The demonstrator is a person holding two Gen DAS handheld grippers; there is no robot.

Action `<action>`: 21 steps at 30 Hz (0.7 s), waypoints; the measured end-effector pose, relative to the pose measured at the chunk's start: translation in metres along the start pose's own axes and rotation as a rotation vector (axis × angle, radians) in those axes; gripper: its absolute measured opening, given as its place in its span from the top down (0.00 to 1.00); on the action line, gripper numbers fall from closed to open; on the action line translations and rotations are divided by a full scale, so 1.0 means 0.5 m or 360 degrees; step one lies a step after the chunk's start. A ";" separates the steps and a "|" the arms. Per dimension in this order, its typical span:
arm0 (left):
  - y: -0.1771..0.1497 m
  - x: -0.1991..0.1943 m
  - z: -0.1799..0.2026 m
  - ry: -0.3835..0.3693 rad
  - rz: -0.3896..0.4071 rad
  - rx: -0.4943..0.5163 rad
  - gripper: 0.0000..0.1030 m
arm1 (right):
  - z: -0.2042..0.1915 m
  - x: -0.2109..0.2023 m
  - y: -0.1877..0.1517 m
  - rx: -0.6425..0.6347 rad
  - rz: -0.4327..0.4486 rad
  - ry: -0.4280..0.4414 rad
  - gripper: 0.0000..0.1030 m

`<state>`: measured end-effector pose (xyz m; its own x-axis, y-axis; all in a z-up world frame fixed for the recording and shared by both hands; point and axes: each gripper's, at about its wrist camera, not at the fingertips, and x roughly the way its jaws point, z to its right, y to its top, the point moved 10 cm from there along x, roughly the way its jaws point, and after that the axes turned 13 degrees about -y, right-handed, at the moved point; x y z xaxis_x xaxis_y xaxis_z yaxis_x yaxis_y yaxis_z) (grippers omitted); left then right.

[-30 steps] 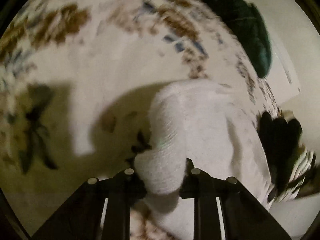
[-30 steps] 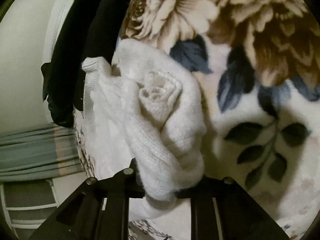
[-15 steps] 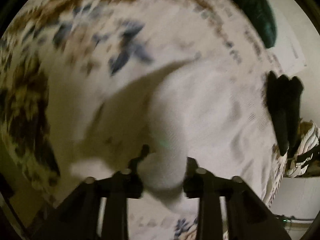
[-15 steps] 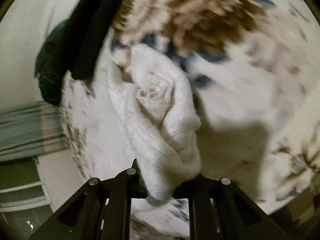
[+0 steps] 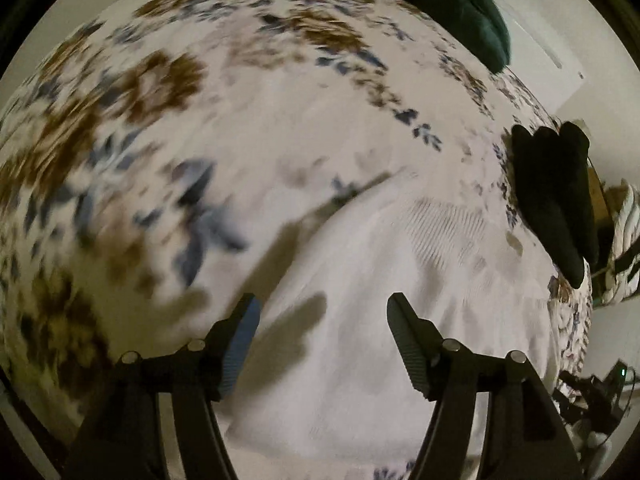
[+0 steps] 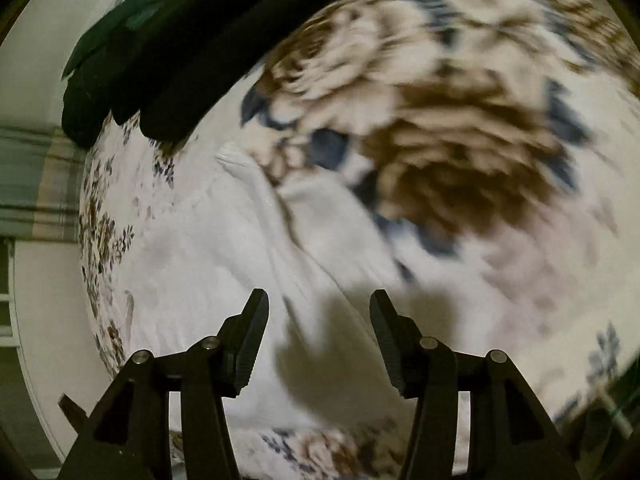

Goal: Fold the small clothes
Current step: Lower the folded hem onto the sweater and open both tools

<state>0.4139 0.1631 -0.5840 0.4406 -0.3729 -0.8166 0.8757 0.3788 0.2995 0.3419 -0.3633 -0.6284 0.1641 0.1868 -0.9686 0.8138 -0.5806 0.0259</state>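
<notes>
A white knitted garment [image 5: 400, 288] lies spread flat on a floral blanket [image 5: 160, 120], below and ahead of my left gripper [image 5: 322, 306]. The left jaws are opening, with nothing between them; only their shadow falls on the cloth. In the right wrist view the same white garment [image 6: 208, 264] lies under my right gripper [image 6: 318, 304], whose jaws are also opening and hold nothing. Both views are blurred by motion.
Black folded clothes [image 5: 556, 204] sit at the blanket's right edge in the left view and at the top left, black clothes [image 6: 192, 52], in the right view. A dark green cloth [image 5: 460, 4] lies at the far edge. The bed edge drops off beside them.
Both grippers were shut on bunched white cloth; now both have let go and risen. The garment has dropped and lies flat on the blanket.
</notes>
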 end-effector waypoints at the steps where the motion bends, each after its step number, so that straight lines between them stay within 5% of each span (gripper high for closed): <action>1: 0.012 0.016 0.007 0.0001 -0.0004 0.0021 0.38 | -0.028 0.016 0.019 -0.0041 -0.0016 0.0028 0.49; 2: 0.020 0.027 0.012 -0.0006 -0.0009 0.0045 0.38 | -0.043 0.021 0.027 -0.0070 0.0006 0.0042 0.60; 3: 0.025 0.038 0.017 0.0004 -0.0021 0.0066 0.38 | -0.049 0.012 0.036 -0.0066 0.0053 0.0030 0.92; 7: 0.046 0.078 0.022 0.0025 -0.0051 0.0135 0.38 | -0.013 -0.037 0.075 0.0043 0.0231 -0.0104 0.93; 11: 0.069 0.103 0.019 0.0016 -0.0067 0.0119 0.38 | 0.011 -0.004 0.062 0.0007 0.0036 -0.0161 0.93; 14: 0.101 0.116 0.020 0.0005 -0.0060 0.0130 0.38 | -0.011 -0.001 0.065 -0.0087 -0.0014 -0.0180 0.80; 16: 0.126 0.132 0.022 0.0031 -0.0069 0.0189 0.38 | -0.038 -0.005 0.086 -0.0124 0.0033 -0.0130 0.49; 17: 0.138 0.145 0.027 0.0039 -0.0086 0.0241 0.38 | -0.053 -0.003 0.098 -0.0135 0.0052 -0.0105 0.42; 21: 0.157 0.212 0.039 0.0093 -0.0229 0.0425 0.38 | -0.113 0.061 0.138 -0.0204 -0.0014 -0.0099 0.37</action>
<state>0.5331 0.1370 -0.6374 0.3030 -0.3542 -0.8847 0.9526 0.0870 0.2914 0.4345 -0.3529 -0.6420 0.1248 0.1396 -0.9823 0.8804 -0.4721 0.0447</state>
